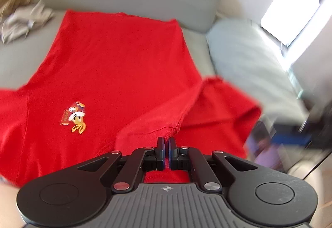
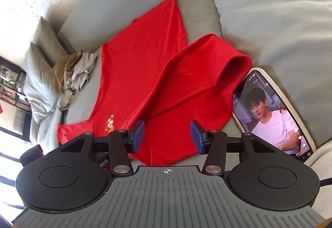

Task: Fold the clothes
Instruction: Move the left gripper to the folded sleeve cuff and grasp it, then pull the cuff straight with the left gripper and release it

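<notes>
Fingertips of the left gripper [image 1: 166, 144] are pressed together, pinching a raised fold of the red T-shirt [image 1: 116, 66] at its near edge. Right gripper [image 2: 167, 134] hovers above the same garment with its blue pads [image 2: 139, 131] spread apart and nothing gripped between them. Red T-shirt lies spread on the grey sofa seat [image 2: 195, 14], hem toward the backrest, a small cartoon print [image 1: 75, 117] on the chest, one sleeve [image 2: 209, 66] bunched toward the cushion. Phone [image 2: 274, 114] with a lit screen rests just beside that sleeve. Crumpled beige clothes [image 2: 76, 70] lie at the seat's far side.
</notes>
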The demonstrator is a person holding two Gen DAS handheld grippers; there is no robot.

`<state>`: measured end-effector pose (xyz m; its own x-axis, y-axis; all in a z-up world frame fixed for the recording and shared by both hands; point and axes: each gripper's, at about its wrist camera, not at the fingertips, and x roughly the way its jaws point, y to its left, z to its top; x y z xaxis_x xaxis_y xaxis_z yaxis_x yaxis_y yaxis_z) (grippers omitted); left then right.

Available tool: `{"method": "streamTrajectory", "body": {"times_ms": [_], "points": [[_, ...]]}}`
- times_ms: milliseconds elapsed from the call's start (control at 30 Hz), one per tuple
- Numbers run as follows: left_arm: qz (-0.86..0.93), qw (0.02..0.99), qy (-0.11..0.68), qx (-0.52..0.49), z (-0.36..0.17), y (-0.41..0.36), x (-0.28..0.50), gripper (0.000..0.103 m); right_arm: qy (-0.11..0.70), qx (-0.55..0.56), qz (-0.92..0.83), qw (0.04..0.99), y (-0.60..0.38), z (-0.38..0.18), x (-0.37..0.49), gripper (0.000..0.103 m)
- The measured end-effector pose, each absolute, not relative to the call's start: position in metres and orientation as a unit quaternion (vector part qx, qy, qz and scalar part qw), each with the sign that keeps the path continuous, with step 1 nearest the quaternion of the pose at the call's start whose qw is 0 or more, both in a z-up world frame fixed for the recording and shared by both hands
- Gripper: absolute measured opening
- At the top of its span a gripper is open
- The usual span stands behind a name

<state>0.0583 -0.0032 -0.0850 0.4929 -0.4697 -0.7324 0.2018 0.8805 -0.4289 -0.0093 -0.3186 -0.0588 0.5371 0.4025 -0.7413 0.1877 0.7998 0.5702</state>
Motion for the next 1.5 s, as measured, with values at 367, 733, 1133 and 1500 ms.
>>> {"method": "streamTrajectory", "body": {"times_ms": [367,733,1133,1500], "points": [[-0.025,0.826,0.488,-0.281,-0.088,0.122,0.128,0.043,0.482,0.298,0.099,0.818,-0.286,-0.049,0.0,0.051],[-0.054,0.822,0.492,-0.283,-0.134,0.121,0.131,0.047,0.49,0.279,0.09,0.821,-0.282,-0.052,0.004,0.061],[-0.066,0.873,0.482,-0.038,-0.13,0.052,0.137,0.004,0.491,0.282,0.08,0.82,-0.289,-0.055,-0.005,0.061],[-0.023,0.902,0.417,-0.11,-0.085,0.093,0.087,0.003,0.483,0.289,0.082,0.823,-0.292,-0.051,-0.013,0.061]]}}
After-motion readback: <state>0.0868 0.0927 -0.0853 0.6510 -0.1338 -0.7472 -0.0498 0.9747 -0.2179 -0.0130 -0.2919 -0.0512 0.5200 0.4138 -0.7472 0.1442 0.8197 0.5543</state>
